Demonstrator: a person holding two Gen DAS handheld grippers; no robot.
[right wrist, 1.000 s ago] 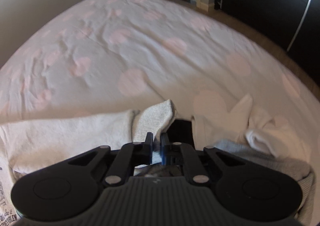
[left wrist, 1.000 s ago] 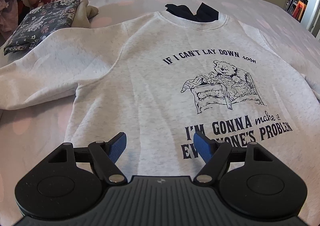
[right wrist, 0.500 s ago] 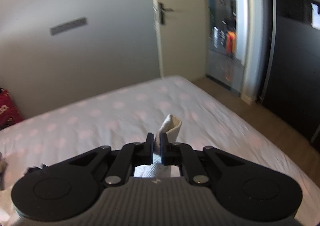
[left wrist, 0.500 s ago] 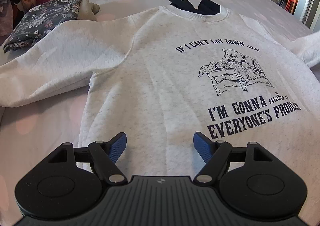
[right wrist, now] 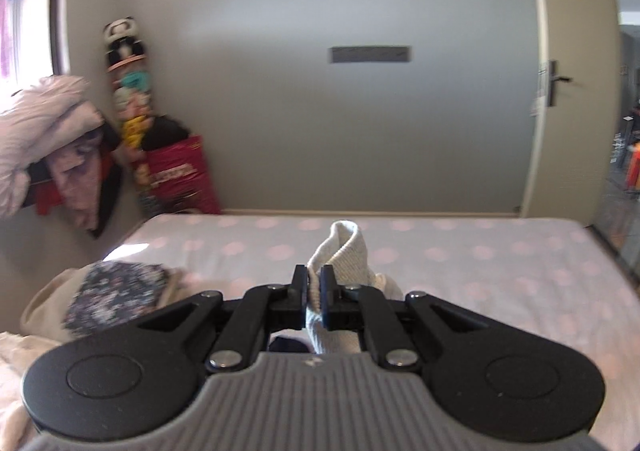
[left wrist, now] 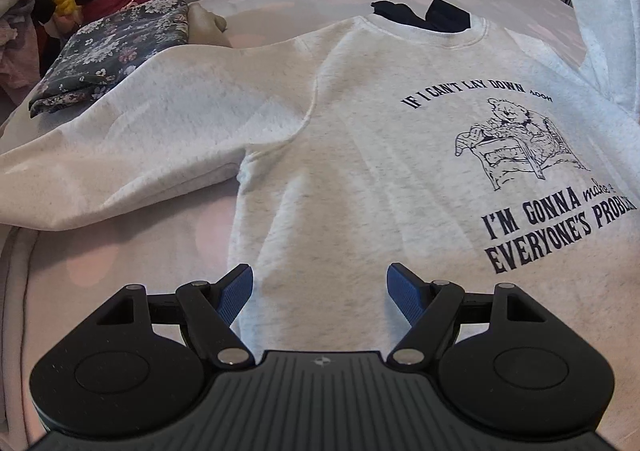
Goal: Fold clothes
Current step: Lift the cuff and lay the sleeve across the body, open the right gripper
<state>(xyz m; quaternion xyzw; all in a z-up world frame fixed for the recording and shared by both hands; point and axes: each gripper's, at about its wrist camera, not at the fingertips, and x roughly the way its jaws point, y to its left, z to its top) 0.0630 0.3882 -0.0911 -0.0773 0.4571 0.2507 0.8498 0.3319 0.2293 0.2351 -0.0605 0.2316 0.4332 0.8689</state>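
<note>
Right tongs pinch sweatshirt cuff; sleeve below probably hidden.

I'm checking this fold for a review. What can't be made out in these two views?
- Sweatshirt hem, left wrist view: hidden behind the open left gripper.
- Its print's last letters: cut off by the right edge.
- Raised sleeve: its top leaves the frame.
- Right wrist view: the right gripper pinches the cuff; the sweatshirt body lies hidden under it.
- Plush toys: blurred.
</note>
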